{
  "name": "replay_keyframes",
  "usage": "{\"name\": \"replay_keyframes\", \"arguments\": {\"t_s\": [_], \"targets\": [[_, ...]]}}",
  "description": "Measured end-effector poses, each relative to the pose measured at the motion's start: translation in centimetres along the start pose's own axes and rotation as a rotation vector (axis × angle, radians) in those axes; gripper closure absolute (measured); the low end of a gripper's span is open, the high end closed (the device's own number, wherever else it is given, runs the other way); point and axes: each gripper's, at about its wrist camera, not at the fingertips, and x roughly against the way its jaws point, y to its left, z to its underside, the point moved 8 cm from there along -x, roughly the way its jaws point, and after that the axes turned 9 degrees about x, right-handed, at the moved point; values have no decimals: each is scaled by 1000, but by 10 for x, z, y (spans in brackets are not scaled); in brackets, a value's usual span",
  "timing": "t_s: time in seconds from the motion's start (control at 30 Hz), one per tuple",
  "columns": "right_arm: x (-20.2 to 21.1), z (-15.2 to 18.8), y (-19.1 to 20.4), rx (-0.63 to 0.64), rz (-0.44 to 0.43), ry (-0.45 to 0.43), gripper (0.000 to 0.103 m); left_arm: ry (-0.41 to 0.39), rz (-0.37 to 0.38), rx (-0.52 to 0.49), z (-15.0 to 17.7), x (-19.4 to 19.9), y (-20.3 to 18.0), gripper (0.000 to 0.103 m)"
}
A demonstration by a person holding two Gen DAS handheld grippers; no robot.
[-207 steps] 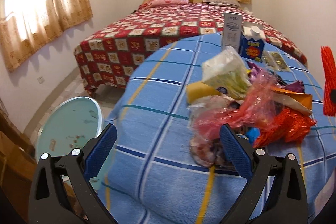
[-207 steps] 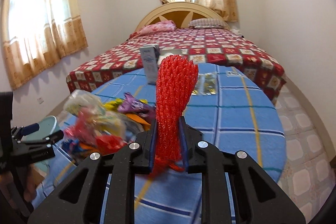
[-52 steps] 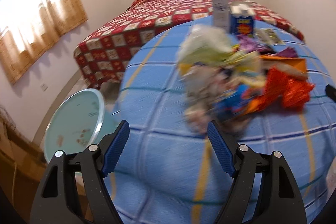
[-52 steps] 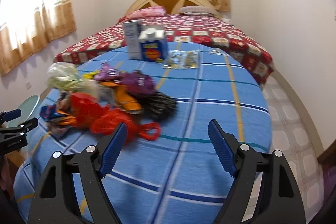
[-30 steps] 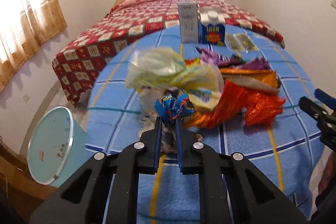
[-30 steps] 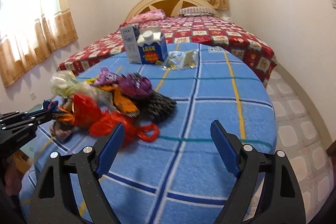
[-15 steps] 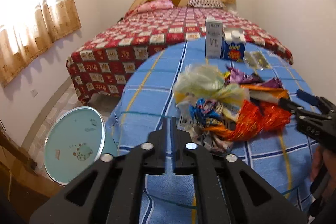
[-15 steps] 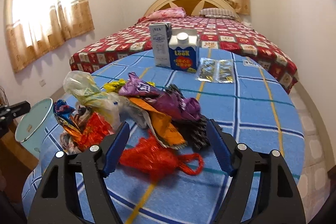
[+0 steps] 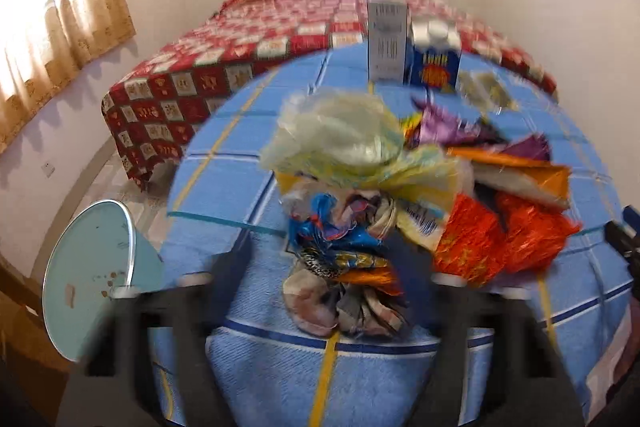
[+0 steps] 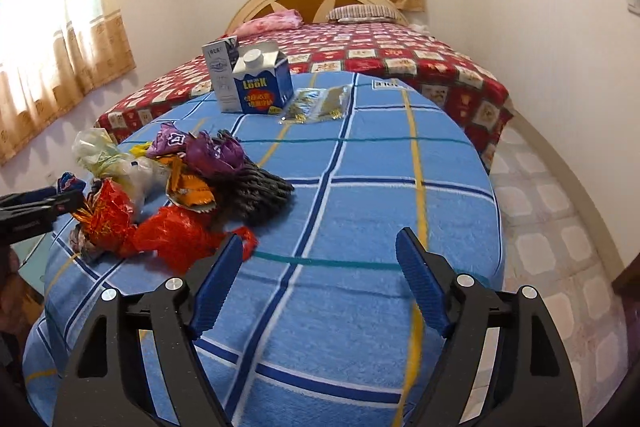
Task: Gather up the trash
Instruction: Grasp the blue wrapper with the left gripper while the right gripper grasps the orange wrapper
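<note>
A heap of crumpled wrappers and bags (image 9: 400,195) lies on the blue checked table (image 9: 256,359); it also shows in the right wrist view (image 10: 172,187). My left gripper (image 9: 332,267) is blurred, its jaws wide apart around the blue and patterned wrappers (image 9: 340,251) at the heap's near edge. In the right wrist view it (image 10: 60,201) reaches in from the left. My right gripper (image 10: 320,267) is open and empty above the table, right of the red net bag (image 10: 180,235).
A pale blue bin (image 9: 92,279) stands on the floor left of the table. A blue carton (image 10: 262,83), a grey box (image 10: 222,75) and foil sachets (image 10: 316,103) sit at the table's far end. A red quilted bed (image 10: 380,55) lies beyond.
My left gripper was shut half a second ago; its jaws are now spread and it has moved in to the heap. My right gripper has shifted right, staying open.
</note>
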Motion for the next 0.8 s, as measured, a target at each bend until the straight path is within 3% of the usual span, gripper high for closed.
{"name": "replay_keyframes", "arguments": {"t_s": [0.03,0.2,0.43,0.63,0.67,0.73,0.8], "targets": [[0,2,1,-2,-7,0,25,29,19,17,3,-4,0,66],[-1,-2,19,18,-49,-9,25,-14,29,17,-1,24,7,71],[-9,-34,67,108,-100,-44,25,-106,32,39,-14,77,31,70],[-40,-52,94,186,-97,15,28,-110,-51,76,-16,79,78,70],[-47,-52,96,192,-105,34,31,-97,-74,87,-14,75,89,70],[-57,-48,100,190,-155,75,72,-72,-104,114,-8,68,108,70],[-58,-47,105,195,-188,82,88,-52,-131,137,-3,64,126,70]]}}
